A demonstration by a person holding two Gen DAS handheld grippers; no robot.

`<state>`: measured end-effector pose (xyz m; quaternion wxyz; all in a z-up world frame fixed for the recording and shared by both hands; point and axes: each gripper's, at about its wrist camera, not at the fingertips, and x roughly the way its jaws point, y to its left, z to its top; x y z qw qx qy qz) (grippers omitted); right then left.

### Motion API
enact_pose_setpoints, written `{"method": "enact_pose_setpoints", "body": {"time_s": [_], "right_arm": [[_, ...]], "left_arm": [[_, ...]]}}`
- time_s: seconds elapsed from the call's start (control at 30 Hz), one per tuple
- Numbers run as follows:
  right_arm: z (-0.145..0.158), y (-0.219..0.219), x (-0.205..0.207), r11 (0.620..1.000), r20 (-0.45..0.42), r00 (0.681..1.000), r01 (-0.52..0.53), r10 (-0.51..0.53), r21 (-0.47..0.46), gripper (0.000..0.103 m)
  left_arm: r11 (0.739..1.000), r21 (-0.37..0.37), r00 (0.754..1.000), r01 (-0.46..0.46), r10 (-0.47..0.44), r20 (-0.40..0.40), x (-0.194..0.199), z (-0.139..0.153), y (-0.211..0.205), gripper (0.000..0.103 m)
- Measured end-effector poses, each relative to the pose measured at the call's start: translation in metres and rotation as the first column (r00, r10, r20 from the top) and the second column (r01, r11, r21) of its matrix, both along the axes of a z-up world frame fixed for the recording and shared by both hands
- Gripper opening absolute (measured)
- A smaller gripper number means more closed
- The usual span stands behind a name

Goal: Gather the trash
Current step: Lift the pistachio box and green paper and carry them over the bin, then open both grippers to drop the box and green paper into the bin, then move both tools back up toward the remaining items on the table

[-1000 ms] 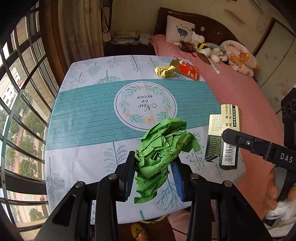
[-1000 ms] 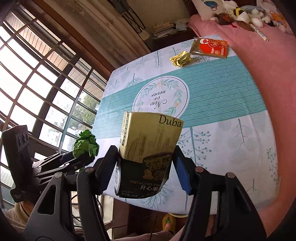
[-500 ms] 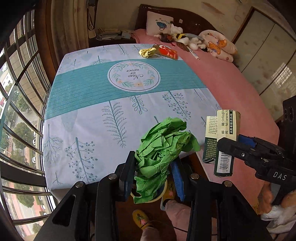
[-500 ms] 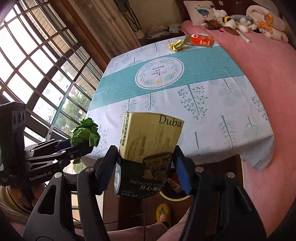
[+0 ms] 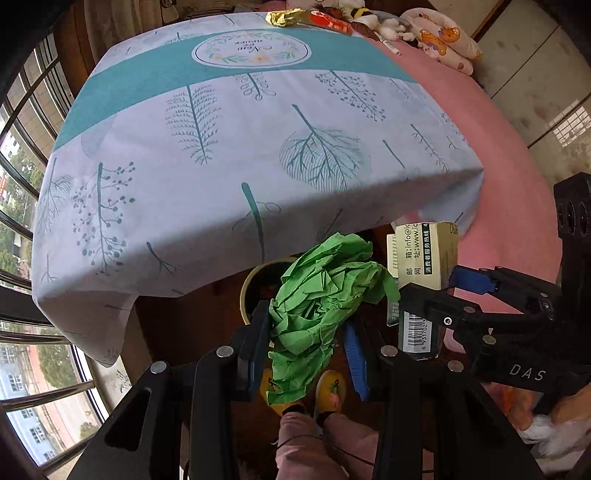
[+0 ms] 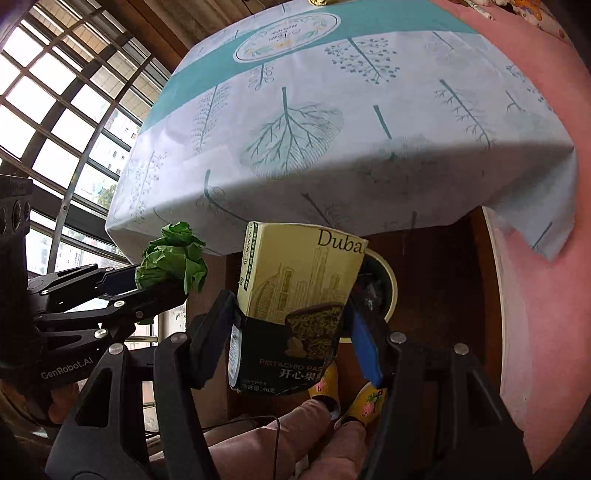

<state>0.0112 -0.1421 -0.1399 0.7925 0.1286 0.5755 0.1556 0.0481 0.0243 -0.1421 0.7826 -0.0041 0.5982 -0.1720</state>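
Bedroom, table edge: tablecloth (image 5: 229,147) with leaf print overhangs a dark floor. Your left gripper (image 5: 306,343) is clamped on a green paper wad (image 5: 317,306), held off the table, above a yellow-rimmed bin (image 5: 245,291) under the overhang. Your right gripper (image 6: 291,336), just beside it, is clamped on a yellow-and-black box (image 6: 295,291), also in front of the bin. Below: your knees and yellow slippers (image 6: 364,402). Far table edge: yellow wad (image 5: 282,16) and red packet (image 5: 330,22), touching. Right: pink bed (image 5: 509,173).

Daylight enters from window (image 6: 55,110) at left; tablecloth (image 5: 236,147) bright on top, overhang shadowed; strong fisheye bending at edges; corners vignetted.
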Motion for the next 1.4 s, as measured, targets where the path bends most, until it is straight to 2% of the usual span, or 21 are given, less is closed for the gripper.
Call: {"method": "enact_pose_setpoints", "body": {"time_s": [0.17, 0.4, 0.63, 0.8, 0.87, 1.07, 1.4], "right_arm": [[-0.085, -0.007, -0.003, 1.0, -0.038, 0.999, -0.022, 0.023, 0.02, 0.057], [-0.204, -0.02, -0.002, 0.999, -0.114, 0.993, 0.005, -0.001, 0.036, 0.057], [-0.275, -0.027, 0.006, 0.998, -0.146, 0.989, 0.045, -0.04, 0.033, 0.058], [-0.299, -0.018, 0.012, 0.999, -0.14, 0.99, 0.036, -0.032, 0.026, 0.061], [-0.304, -0.014, 0.015, 0.999, -0.133, 0.991, 0.027, -0.024, 0.019, 0.061], [-0.311, -0.005, 0.021, 1.0, -0.124, 0.992, 0.018, -0.017, 0.008, 0.065], [-0.304, 0.001, 0.015, 1.0, -0.143, 0.99, 0.0, 0.001, 0.009, 0.065]], "left_arm": [[0.999, 0.032, 1.0, 0.015, -0.015, 0.005, -0.01, -0.068, -0.019, 0.037], [0.998, 0.054, 0.998, -0.02, 0.023, -0.058, -0.005, -0.18, -0.028, 0.037], [0.997, 0.071, 0.998, 0.007, -0.003, -0.058, 0.016, -0.248, -0.042, 0.04], [0.996, 0.088, 0.998, 0.026, -0.022, -0.053, 0.028, -0.275, -0.046, 0.048], [0.995, 0.093, 0.998, 0.034, -0.028, -0.063, 0.033, -0.282, -0.045, 0.058], [0.993, 0.115, 0.996, 0.03, -0.021, -0.082, 0.036, -0.295, -0.031, 0.071], [0.993, 0.12, 0.997, 0.003, 0.006, -0.076, 0.034, -0.299, -0.013, 0.071]]}}
